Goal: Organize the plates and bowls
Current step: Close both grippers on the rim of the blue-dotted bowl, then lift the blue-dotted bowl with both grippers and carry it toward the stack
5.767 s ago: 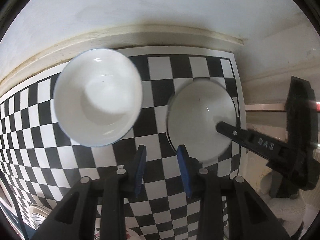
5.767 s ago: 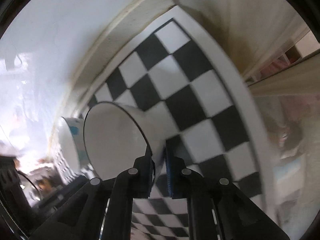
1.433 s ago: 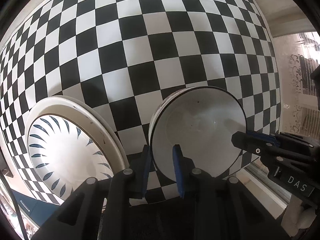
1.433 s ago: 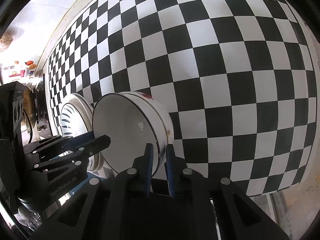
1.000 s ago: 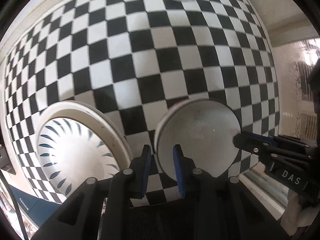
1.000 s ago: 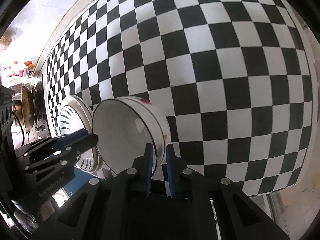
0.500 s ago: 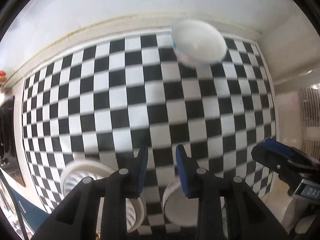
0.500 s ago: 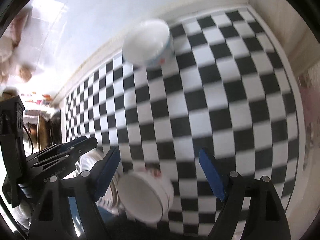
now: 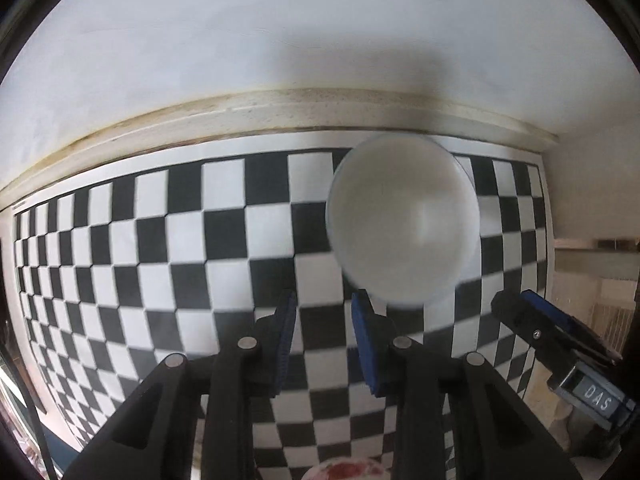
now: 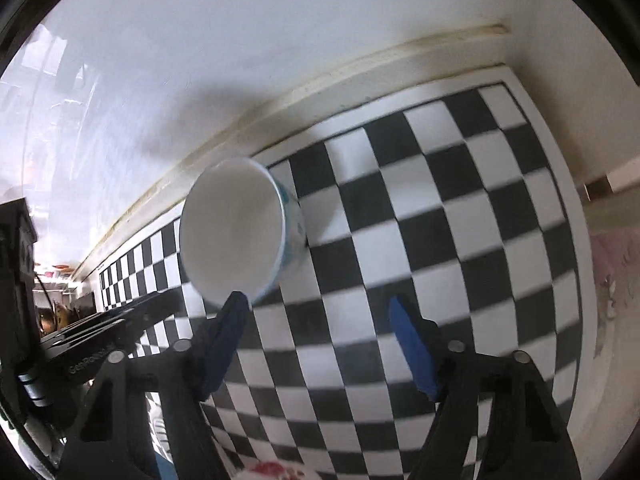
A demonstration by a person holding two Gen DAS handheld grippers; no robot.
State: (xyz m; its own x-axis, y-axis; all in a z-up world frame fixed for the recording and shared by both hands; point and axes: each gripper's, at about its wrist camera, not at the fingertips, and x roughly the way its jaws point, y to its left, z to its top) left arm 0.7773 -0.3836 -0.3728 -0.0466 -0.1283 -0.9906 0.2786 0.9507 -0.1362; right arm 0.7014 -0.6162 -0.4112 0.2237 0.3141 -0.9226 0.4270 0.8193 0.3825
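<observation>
In the left wrist view, a white bowl (image 9: 402, 220) is seen standing upright on the checkered mat (image 9: 160, 248), near the back edge by the wall (image 9: 280, 40). The left gripper (image 9: 323, 334) is pointed down at the mat just in front of the bowl, its blue pads set narrow, and nothing is held between them. The right gripper (image 9: 560, 344) is seen at the right side, apart from the bowl. A bit of another dish with red marks (image 9: 344, 472) is seen at the bottom edge. In the right wrist view, the same bowl (image 10: 240, 232) is seen by the wall, with blue spots on its outside. The right gripper (image 10: 318, 344) is held wide and has just been closing a little; only the mat is seen between its pads. One pad (image 10: 224, 340) is very near the bowl's rim. The bowl could be bumped and pushed into the wall if the gripper is moved in too fast. It could also be tipped if only the thin rim is pinched.
</observation>
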